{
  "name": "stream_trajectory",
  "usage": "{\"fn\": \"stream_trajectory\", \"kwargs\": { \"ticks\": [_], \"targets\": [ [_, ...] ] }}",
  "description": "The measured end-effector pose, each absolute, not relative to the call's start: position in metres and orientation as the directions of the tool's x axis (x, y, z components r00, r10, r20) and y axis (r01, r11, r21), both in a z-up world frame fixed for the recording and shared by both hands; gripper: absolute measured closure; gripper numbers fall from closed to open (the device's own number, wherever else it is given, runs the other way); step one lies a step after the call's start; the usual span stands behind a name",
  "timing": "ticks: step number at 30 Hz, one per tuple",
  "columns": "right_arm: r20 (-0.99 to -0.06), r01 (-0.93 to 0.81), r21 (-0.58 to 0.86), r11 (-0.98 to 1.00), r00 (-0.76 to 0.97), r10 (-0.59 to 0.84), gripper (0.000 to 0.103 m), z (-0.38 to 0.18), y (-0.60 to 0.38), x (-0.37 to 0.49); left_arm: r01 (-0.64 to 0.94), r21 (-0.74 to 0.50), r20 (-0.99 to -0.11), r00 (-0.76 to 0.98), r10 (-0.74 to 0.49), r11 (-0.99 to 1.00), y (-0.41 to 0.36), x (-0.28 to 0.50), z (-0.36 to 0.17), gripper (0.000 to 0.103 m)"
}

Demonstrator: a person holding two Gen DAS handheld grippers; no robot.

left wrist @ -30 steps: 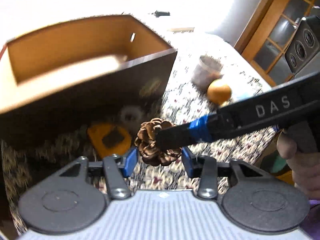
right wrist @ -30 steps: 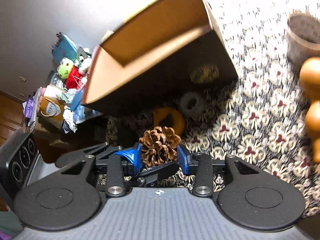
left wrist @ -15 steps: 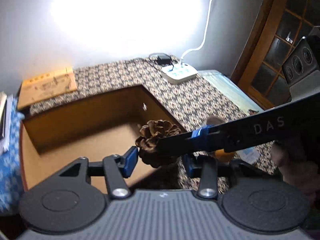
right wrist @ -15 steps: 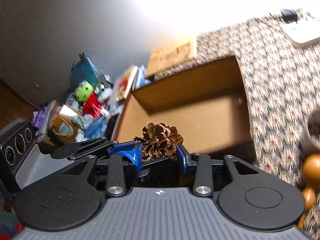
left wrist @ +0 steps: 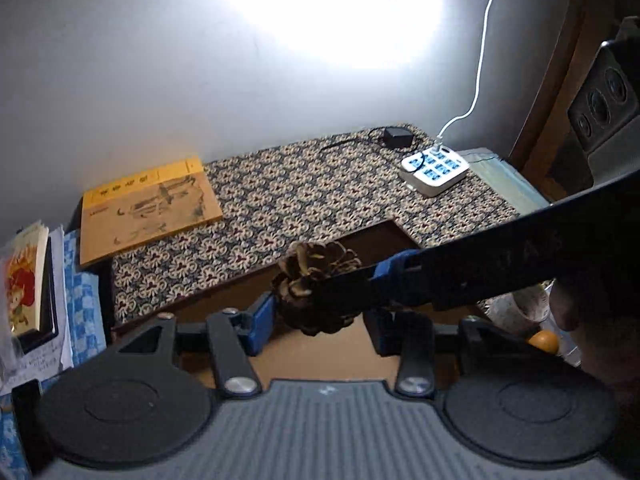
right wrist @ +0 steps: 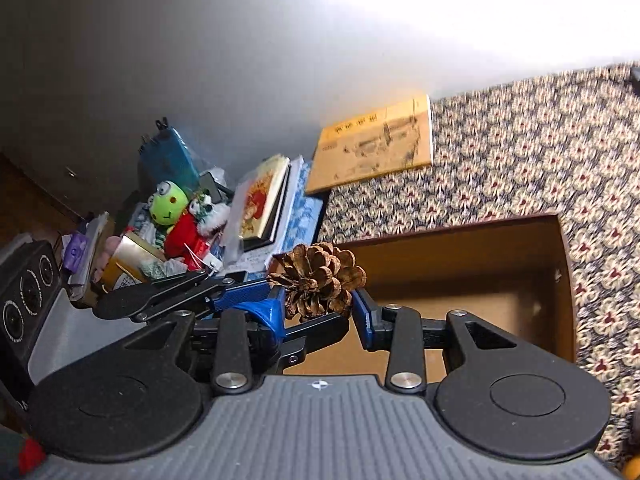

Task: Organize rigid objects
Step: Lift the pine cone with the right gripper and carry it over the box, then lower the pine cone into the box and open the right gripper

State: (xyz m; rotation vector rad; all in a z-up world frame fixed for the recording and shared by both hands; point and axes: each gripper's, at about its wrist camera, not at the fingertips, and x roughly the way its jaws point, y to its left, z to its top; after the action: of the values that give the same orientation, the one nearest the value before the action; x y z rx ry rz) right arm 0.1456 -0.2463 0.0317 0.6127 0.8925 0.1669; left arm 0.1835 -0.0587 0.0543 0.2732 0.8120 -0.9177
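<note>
A brown pine cone hangs in the air over an open wooden box. My left gripper has its blue pads against both sides of the cone, shut on it. My right gripper pinches the same pine cone from the other direction, also shut. In the left wrist view one black finger of the right gripper crosses in front of the cone and hides its right half. The box floor beneath looks bare where it shows.
The box stands on a patterned tablecloth. A yellow booklet lies at the back left, a white power strip with its cable at the back right. Books and plush toys are piled left of the table. A cup and an orange wooden piece are at right.
Both grippers have lifted the pine cone from the tablecloth in front of the box to above the box's open top. The views now look down into the box.
</note>
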Motion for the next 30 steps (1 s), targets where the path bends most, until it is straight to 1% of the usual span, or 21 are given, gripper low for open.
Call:
{"fn": "stream_trajectory", "kwargs": {
  "ticks": [7,10,15,16,17,20,26,30],
  "targets": [
    [-0.731,0.198,0.599,0.775,0.529,0.43,0.084,-0.043,-0.237,0.178,0.749,-0.106,-0.824,0.301,-0.479,0.654,-0.059,0.212,-0.018,0.062],
    [-0.738,0.228,0.621,0.75,0.492,0.462,0.084,-0.067,-0.235,0.19,0.73,-0.102,-0.846,0.293,-0.445,0.675,-0.056,0.22,-0.035,0.061],
    [-0.733,0.254,0.649,0.717,0.461,0.501,0.084,-0.083,-0.231,0.206,0.688,-0.086,-0.868,0.303,-0.394,0.721,-0.051,0.232,-0.046,0.062],
    [-0.734,0.255,0.65,0.716,0.455,0.504,0.084,-0.085,-0.231,0.209,0.682,-0.078,-0.868,0.312,-0.386,0.727,-0.05,0.233,-0.047,0.062],
    [-0.735,0.258,0.65,0.715,0.45,0.507,0.084,-0.089,-0.229,0.212,0.676,-0.064,-0.866,0.328,-0.378,0.734,-0.048,0.232,-0.047,0.055],
    [-0.729,0.277,0.666,0.693,0.438,0.526,0.084,-0.102,-0.227,0.218,0.664,-0.043,-0.853,0.364,-0.373,0.746,-0.043,0.227,-0.043,0.051],
    [-0.715,0.288,0.684,0.67,0.442,0.541,0.084,-0.116,-0.222,0.229,0.65,-0.033,-0.851,0.38,-0.362,0.759,-0.038,0.218,-0.047,0.049],
    [-0.715,0.278,0.685,0.673,0.432,0.549,0.082,-0.124,-0.217,0.235,0.654,0.011,-0.835,0.422,-0.353,0.756,-0.041,0.213,-0.046,0.048]
  ]
}}
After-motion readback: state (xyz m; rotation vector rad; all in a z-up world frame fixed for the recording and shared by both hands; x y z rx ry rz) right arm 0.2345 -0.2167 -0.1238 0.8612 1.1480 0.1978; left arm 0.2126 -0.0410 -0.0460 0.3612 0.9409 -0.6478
